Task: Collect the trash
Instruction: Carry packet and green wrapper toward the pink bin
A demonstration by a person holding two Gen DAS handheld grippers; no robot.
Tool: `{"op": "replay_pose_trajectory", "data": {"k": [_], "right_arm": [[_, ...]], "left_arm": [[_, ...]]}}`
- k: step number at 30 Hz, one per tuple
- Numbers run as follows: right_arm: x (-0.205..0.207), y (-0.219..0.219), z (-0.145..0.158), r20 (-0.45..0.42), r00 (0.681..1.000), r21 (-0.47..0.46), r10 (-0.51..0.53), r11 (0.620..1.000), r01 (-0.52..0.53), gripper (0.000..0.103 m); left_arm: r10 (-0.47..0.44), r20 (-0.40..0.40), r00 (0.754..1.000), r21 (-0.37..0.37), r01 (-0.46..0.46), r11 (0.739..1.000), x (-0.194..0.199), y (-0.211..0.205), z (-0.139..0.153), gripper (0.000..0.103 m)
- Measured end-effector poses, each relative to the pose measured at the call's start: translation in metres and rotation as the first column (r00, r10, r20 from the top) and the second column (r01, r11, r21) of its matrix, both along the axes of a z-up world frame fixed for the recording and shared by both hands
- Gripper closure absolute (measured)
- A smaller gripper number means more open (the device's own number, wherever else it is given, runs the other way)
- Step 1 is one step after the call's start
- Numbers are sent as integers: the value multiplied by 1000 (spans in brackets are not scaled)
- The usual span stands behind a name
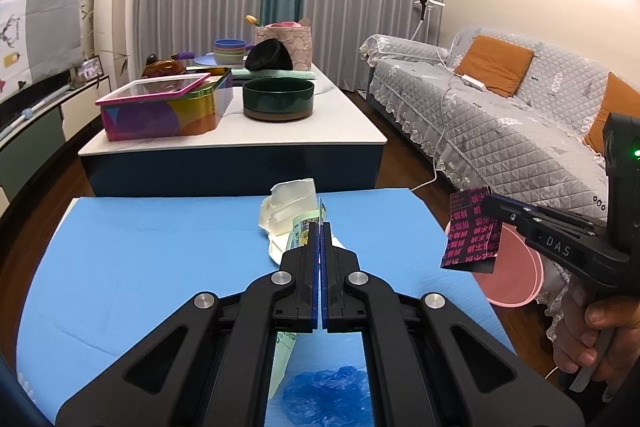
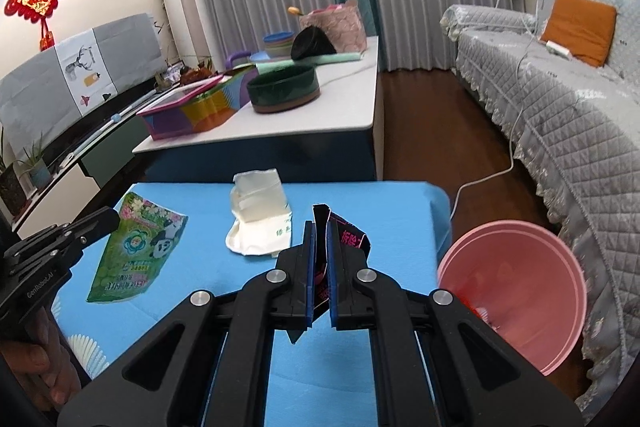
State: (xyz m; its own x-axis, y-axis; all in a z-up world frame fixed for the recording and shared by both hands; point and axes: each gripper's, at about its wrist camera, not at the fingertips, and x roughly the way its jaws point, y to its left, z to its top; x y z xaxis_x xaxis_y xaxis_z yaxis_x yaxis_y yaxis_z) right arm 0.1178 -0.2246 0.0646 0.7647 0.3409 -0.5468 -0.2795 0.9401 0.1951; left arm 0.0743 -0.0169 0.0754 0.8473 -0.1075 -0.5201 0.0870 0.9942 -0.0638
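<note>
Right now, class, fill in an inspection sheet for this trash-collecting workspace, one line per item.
Surface: blue mat, low table.
Job's things: green wrapper and dark red-printed wrapper both lifted; white packet lies on the mat; pink bin on the floor at right.
Clutter: nothing seen on the mat.
Grippers: left gripper shut on the green wrapper; right gripper shut on the dark wrapper.
Cables: white cable across floor to sofa.
Surroundings: coffee table carrying bowls and a tin; quilted sofa.
</note>
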Motion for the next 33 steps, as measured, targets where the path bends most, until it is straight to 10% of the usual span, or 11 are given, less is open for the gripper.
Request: {"op": "replay_pose_trajectory", "data": {"k": [33], "right_arm": [[16,-148,8,-8,946,44,-324,945,324,97]], "left_arm": [[-325,7,946,-32,325,945,72,-163,8,103]]}}
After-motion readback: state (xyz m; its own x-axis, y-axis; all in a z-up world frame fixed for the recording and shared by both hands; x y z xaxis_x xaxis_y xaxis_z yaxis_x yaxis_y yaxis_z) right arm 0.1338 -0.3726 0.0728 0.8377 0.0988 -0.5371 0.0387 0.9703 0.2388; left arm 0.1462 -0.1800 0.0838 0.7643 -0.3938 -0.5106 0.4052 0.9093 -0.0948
